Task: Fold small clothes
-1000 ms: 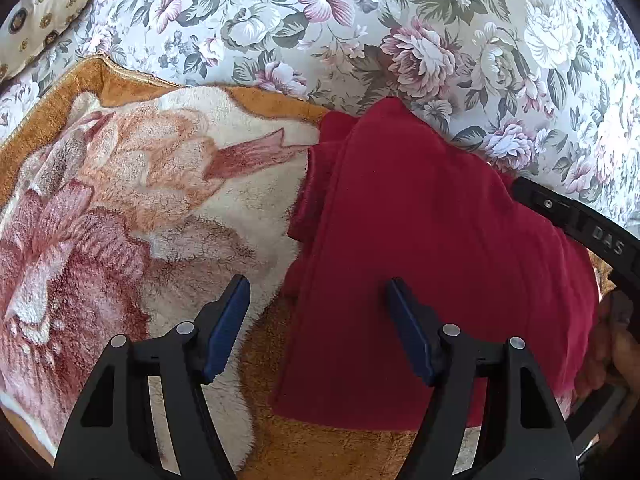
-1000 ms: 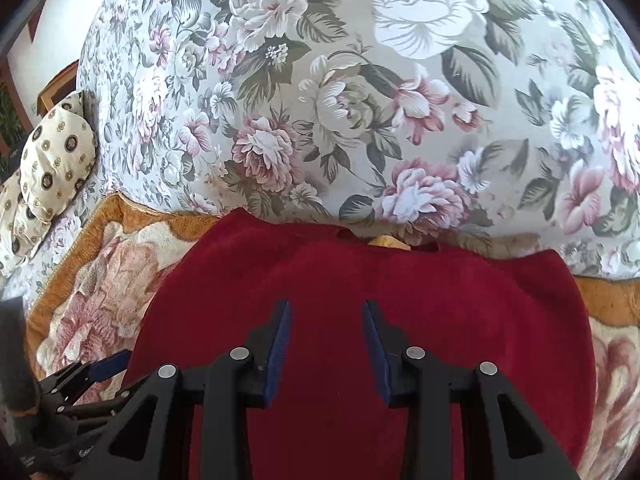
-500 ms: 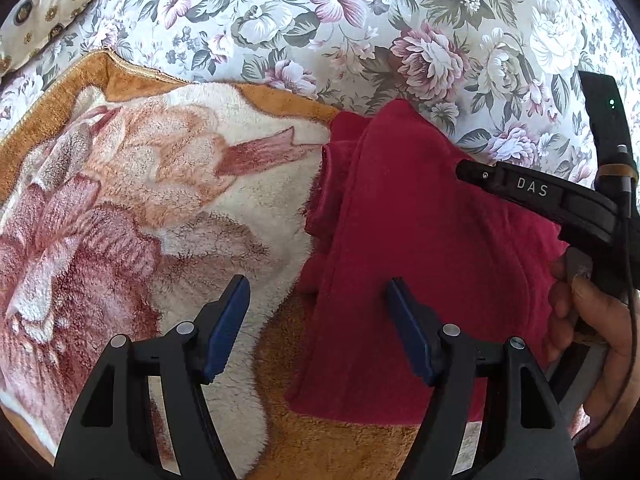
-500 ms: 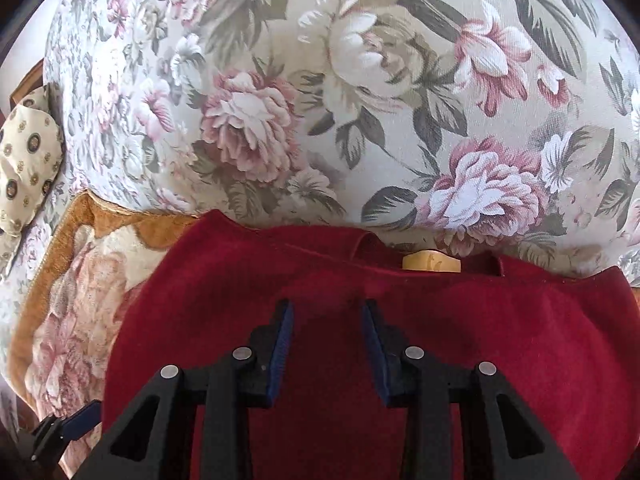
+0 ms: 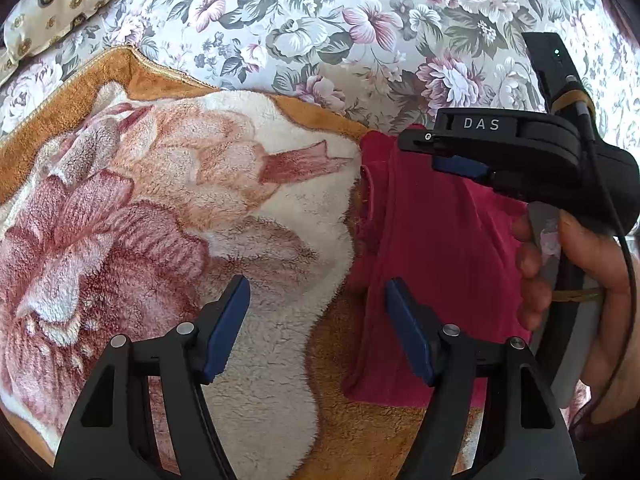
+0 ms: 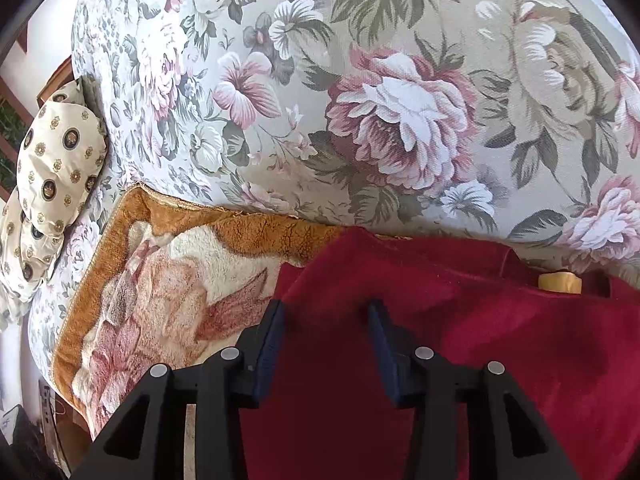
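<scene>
The left gripper (image 5: 316, 316) hangs with its jaws spread wide and nothing between them; its left finger is over the fleece blanket (image 5: 168, 216), its right finger over the edge of the red garment (image 5: 440, 248). That garment lies ahead and to the right of this tool, on the blanket, its near hem just beyond the right fingertip. The right gripper (image 6: 326, 320) also stands parted and holds nothing, poised over the garment's (image 6: 500, 340) left part, whose far edge meets the flowered sofa back (image 6: 400, 100). A yellow tag (image 6: 559, 282) shows at the collar, ahead and right. A patterned cushion (image 6: 56, 176) sits far left.
</scene>
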Available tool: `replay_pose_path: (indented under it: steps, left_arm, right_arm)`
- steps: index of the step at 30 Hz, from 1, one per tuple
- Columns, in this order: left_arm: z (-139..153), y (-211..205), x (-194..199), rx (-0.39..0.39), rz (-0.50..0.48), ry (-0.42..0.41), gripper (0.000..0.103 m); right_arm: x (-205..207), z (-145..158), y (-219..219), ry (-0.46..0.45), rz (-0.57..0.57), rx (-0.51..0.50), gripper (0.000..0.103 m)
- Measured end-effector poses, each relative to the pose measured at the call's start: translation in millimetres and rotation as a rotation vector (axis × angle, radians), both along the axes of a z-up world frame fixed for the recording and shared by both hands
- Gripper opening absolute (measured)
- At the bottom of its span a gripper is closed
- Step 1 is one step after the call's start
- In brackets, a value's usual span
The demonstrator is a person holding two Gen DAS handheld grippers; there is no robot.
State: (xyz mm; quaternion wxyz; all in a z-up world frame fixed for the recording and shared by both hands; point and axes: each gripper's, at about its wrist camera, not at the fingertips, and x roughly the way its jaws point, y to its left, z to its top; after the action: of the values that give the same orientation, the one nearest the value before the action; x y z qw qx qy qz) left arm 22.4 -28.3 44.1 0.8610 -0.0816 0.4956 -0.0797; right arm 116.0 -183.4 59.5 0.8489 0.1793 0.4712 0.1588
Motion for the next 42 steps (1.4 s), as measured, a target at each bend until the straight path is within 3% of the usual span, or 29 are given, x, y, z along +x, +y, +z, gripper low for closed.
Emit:
replay_pose_path:
  steps: [4,8,14,19,24,35,37,39,42]
  left_arm:
    - [-4.3,3.4,-1.2,-0.009,-0.005,0.032,0.072]
    - [3.3,1.7,-10.3,-0.003,-0.030,0.002,0.072]
    - [-5.3,-4.0,-10.4,-0.009,-0.040,0.045,0.072]
    - [-6.2,-5.9,-12.7,0.001,-0.045,0.043,0.072]
    - [-8.7,-8.1,-11.5,0.008,-0.046,0.038,0.072]
    - [-14.7,-3.6,-7.0,-0.027,-0.041,0.061,0.072]
    - [-16.7,-1.6,-5.9,-0.060,-0.045,0.074,0.072]
    - [-19.7,2.8,-4.1,-0.115,-0.037,0.097,0.079]
    - [-18.9,4.8,-3.5,-0.164,-0.026,0.097,0.079]
  right_arm:
    - [10.5,-8.7,6.3,0.064,-0.025,0.003,0.044]
    - [2.4,10.8,11.7,0.004,-0.018,0.001,0.044]
    - [2.6,-7.3,56.0,0.005,0.095,-0.207,0.048]
    - [-8.5,6.7,35.9,0.000,0.100,-0.066,0.048]
    - [-21.0,16.4,24.0,-0.003,0.072,-0.053,0.048]
    - [-26.2,4.5,15.7,0.040,0.045,-0.020,0.049]
    - [-26.2,5.0,13.9,0.040,0.039,-0.008,0.050]
    - [-24.3,7.1,13.4,0.039,0.031,-0.003,0.050]
    - [-20.5,9.5,14.6,0.036,0.020,-0.003,0.057]
